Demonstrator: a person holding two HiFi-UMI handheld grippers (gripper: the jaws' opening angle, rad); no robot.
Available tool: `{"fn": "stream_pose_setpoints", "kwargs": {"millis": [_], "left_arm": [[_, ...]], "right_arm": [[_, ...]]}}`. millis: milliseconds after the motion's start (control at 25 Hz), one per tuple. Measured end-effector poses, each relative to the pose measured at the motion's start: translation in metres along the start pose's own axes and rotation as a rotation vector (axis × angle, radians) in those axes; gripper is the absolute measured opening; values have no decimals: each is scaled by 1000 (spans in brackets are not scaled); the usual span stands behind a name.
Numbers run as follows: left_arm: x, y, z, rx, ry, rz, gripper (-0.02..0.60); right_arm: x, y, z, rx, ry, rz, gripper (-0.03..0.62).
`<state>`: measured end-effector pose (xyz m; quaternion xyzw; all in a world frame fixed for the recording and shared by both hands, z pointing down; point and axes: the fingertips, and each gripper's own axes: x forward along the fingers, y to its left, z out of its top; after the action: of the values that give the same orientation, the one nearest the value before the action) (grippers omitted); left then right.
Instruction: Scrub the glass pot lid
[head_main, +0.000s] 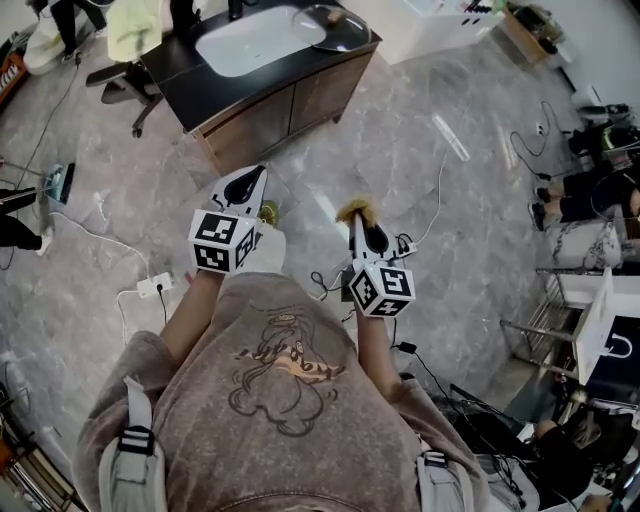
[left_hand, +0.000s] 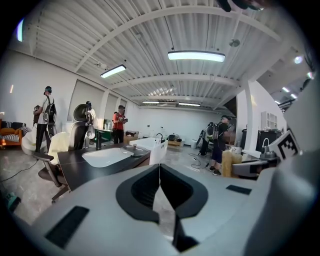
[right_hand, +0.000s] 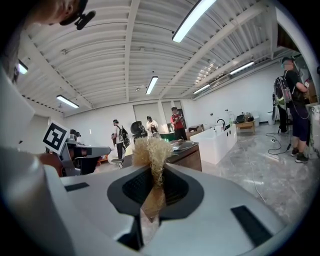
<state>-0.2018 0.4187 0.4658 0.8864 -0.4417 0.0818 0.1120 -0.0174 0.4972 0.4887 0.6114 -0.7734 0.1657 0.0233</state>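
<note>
Not at the tabletop (head_main: 185, 75) yet. The lid (head_main: 337, 26) lies on it just right of the sink (head_main: 255, 40), well apart from both grippers. Right gripper (head_main: 355, 219) is clenched on a fibre scrubber (right_hand: 151, 150), tuft sticking out past the tips; the grip looks solid. Left gripper (head_main: 256, 174) is clenched with nothing in it. My take: close in first, open the left jaws and pin the lid by its rim, then scrub with the tuft flat on the glass. Unpinned, it'll likely skate toward the sink.
</note>
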Motion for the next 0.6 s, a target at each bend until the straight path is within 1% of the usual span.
{"fn": "stream_pose_setpoints", "kwargs": {"millis": [280,600], "left_arm": [[39,10,8,-6,0,-17,17],[105,34,24,-12,14,-34,17]], "right_arm": [[27,-17,0,3,24,-8,48],[82,-46,18,5,41,-17,48]]}}
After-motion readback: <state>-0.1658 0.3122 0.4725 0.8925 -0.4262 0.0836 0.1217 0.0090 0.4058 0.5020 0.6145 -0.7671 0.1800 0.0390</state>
